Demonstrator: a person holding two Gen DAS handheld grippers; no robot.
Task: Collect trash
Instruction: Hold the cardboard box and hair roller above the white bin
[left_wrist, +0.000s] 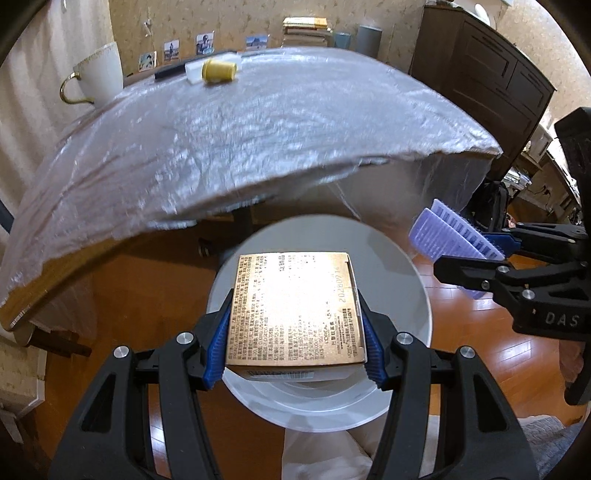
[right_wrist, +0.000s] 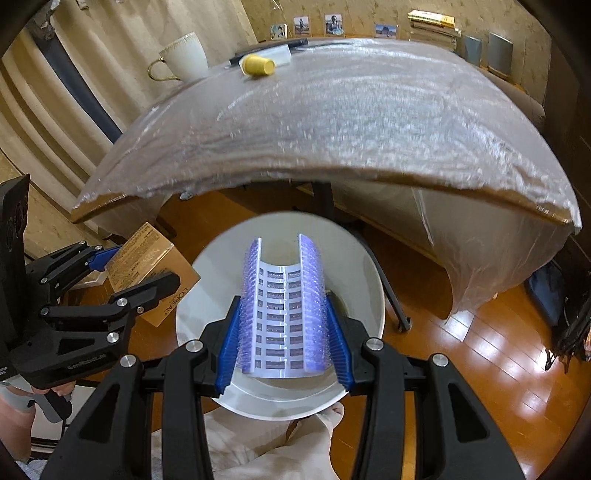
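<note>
Left gripper (left_wrist: 295, 332) clamps gold L'OREAL box (left_wrist: 295, 306), stamped 20280914, over bin (left_wrist: 413, 295).

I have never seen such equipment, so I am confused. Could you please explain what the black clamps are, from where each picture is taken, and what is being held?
A person holds one hand-held gripper in each hand; there is no robot arm. Each gripper carries a wide-angle camera looking along its two fingers, so you get one picture per hand.

In the left view, the left gripper is shut on a gold carton. In the right view, the right gripper is shut on a bent purple blister sheet. Both are held above a white bin standing on the wooden floor.

Behind is a table under plastic film. On it lie a yellow cap, a white cup and a black pen.
</note>
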